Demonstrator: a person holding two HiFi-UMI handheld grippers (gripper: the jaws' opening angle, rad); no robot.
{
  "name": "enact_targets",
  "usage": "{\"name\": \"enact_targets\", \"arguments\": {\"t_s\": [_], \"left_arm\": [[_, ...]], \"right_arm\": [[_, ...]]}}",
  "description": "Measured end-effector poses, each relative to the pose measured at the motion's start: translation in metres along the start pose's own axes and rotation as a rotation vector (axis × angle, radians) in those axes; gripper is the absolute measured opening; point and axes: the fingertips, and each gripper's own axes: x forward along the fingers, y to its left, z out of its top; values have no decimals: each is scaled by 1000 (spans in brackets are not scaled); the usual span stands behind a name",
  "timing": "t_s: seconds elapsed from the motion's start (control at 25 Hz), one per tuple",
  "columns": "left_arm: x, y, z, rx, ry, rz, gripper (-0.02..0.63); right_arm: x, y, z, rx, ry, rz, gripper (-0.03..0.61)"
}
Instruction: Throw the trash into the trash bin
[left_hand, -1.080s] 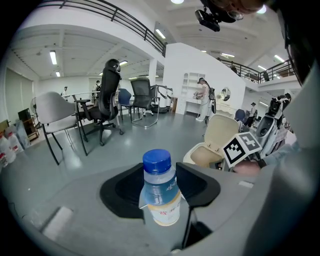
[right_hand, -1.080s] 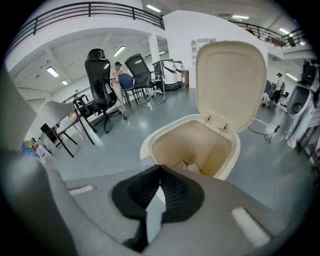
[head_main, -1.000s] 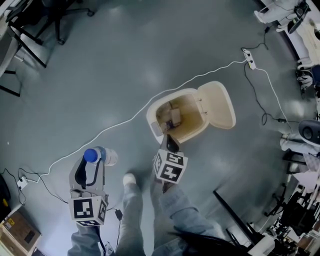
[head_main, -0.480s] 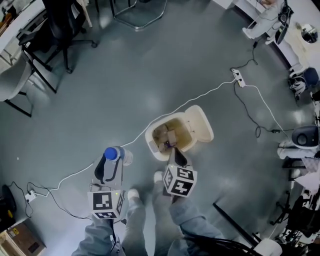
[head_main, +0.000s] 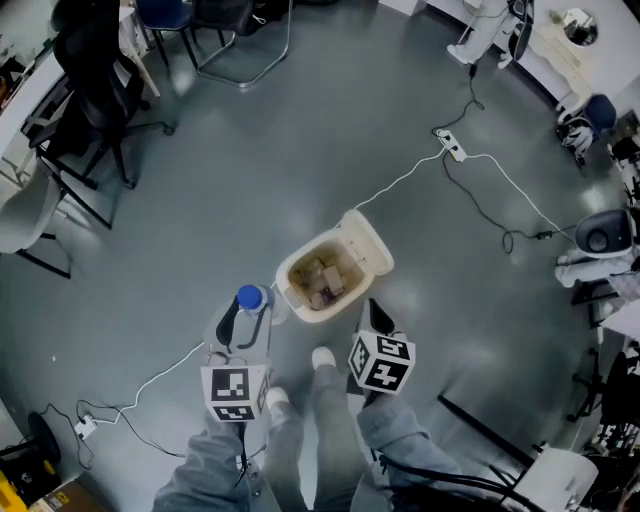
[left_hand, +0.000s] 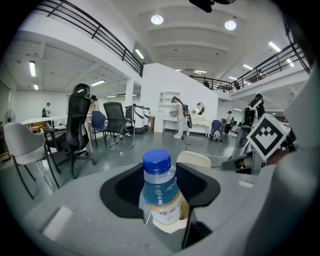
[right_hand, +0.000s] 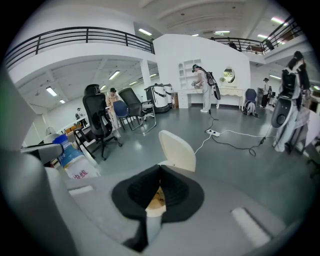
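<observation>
Bottle (left_hand: 160, 190), one, in left claw (left_hand: 160, 172); one bin (head_main: 286, 283).

support: grey glossy floor (head_main: 300, 150). trash bin (head_main: 284, 282) stands on it at centre, lid (head_main: 367, 243) open. white cable (head_main: 400, 180) runs across floor past bin to pwr strip (head_main: 448, 146). black cable (head_main: 490, 215) loops nr strip. office chairs (head_main: 95, 110) upper left, well apart from bin.
</observation>
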Motion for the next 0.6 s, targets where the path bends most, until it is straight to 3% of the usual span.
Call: {"name": "enact_targets", "arguments": {"t_s": [0.24, 0.6], "left_arm": [[27, -44, 16, 49, -3, -67, 212], [79, -87, 6, 124, 39, -145, 212]], "right_arm": [[-18, -56, 7, 67, -16, -71, 3], [-14, -116, -1, 141, -4, -145, 3]]}}
